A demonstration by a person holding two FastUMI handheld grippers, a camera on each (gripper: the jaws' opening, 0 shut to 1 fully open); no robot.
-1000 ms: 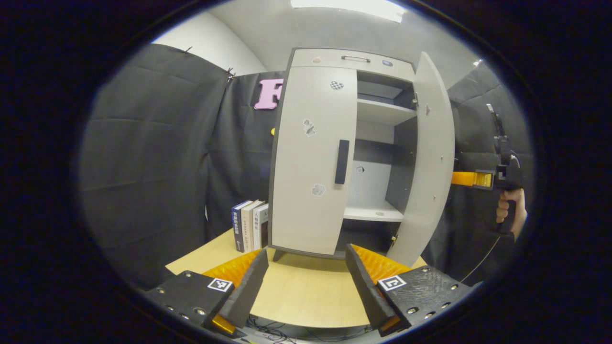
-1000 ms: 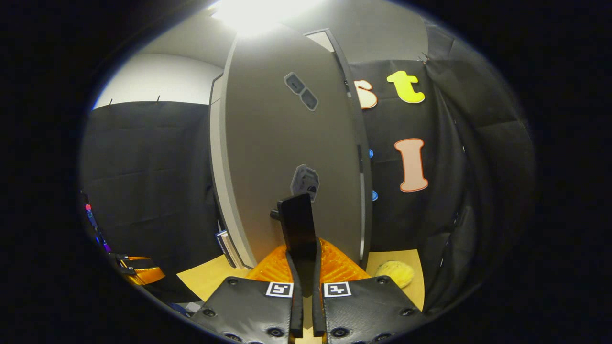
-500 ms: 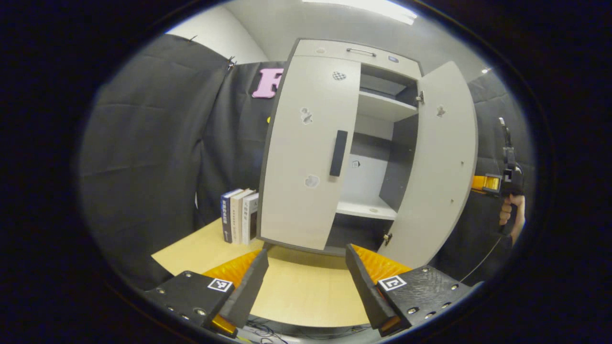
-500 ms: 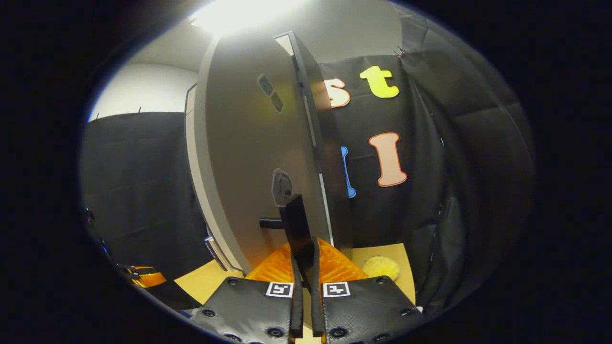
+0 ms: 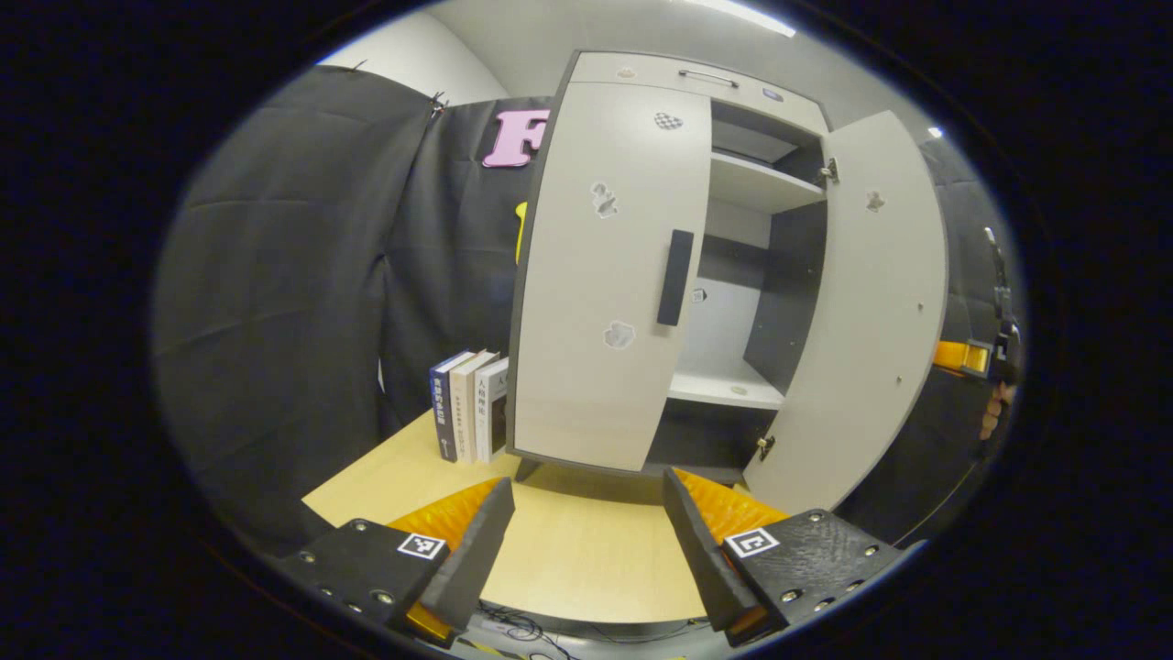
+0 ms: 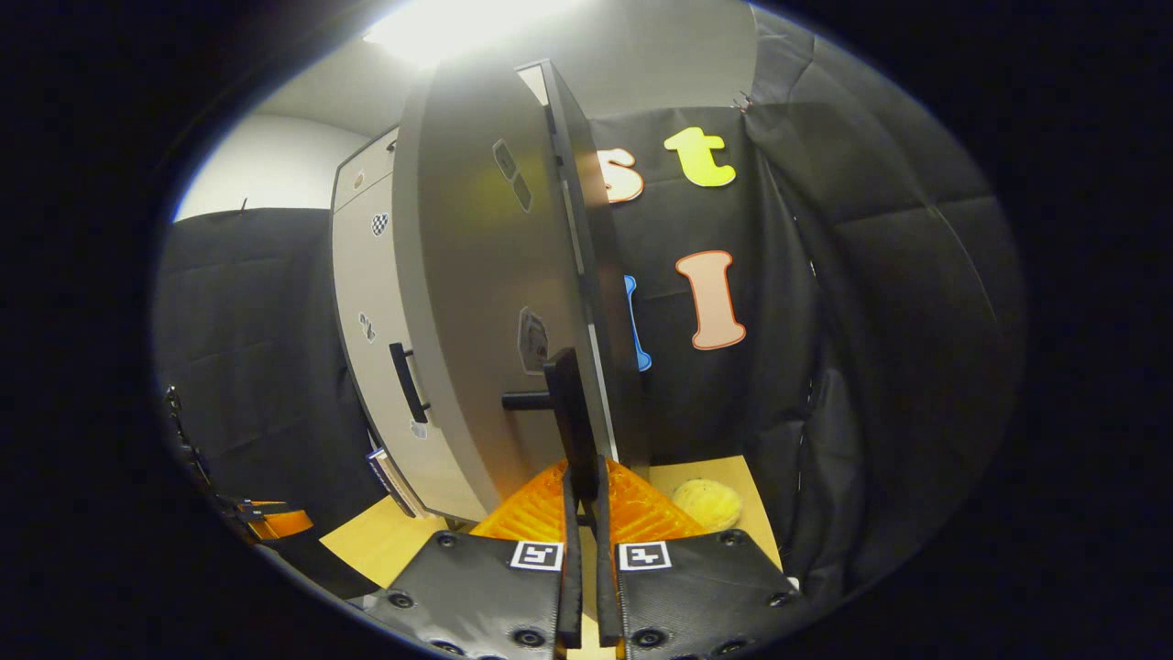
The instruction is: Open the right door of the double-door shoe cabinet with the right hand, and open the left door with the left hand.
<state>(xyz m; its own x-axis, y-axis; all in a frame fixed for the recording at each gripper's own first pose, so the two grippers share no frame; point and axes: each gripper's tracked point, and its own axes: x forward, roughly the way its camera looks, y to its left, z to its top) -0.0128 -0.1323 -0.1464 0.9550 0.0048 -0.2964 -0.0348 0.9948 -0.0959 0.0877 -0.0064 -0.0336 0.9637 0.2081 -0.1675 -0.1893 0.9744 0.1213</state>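
The pale grey double-door shoe cabinet (image 5: pixel 724 73) stands on the wooden table. Its left door (image 5: pixel 605 275) is closed, with a dark vertical handle (image 5: pixel 675 277). Its right door (image 5: pixel 871 312) stands wide open and shows the shelves (image 5: pixel 729 390). My left gripper (image 5: pixel 586 486) is open over the table, well short of the left door. In the right gripper view, my right gripper (image 6: pixel 584 477) is shut on the right door's handle (image 6: pixel 566 412), seen edge-on against the door (image 6: pixel 486 275). The left door's handle (image 6: pixel 408 380) lies beyond. Past the open door's edge the right gripper (image 5: pixel 967 357) and a hand (image 5: pixel 994 412) peek out.
Three books (image 5: pixel 469 403) stand upright against the cabinet's left side. A yellow round thing (image 6: pixel 706 502) lies on the table (image 5: pixel 568 550) right of the cabinet. Black cloth walls close in on the sides and behind. The left gripper (image 6: pixel 270 522) shows low at the left.
The right door has swung farther open with my right gripper on its handle. The left gripper has stayed open and drifted slightly before the cabinet.
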